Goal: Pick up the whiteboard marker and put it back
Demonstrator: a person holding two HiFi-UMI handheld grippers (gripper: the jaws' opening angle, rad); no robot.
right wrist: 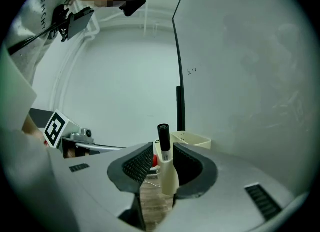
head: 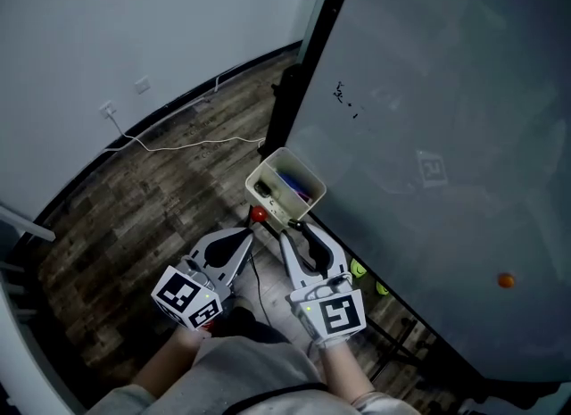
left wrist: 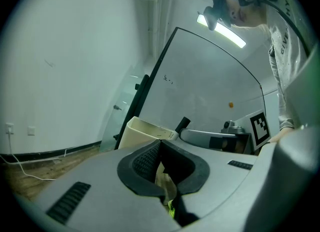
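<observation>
White marker (right wrist: 168, 176) in right tongs (right wrist: 164, 152)

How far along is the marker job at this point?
Pickup looks done: the right gripper is clamped on the whiteboard marker, black cap up. In hand: the marker is held just short of the cream holder box. Left to do: lower it into the box and let go. The left gripper is shut and empty.
</observation>
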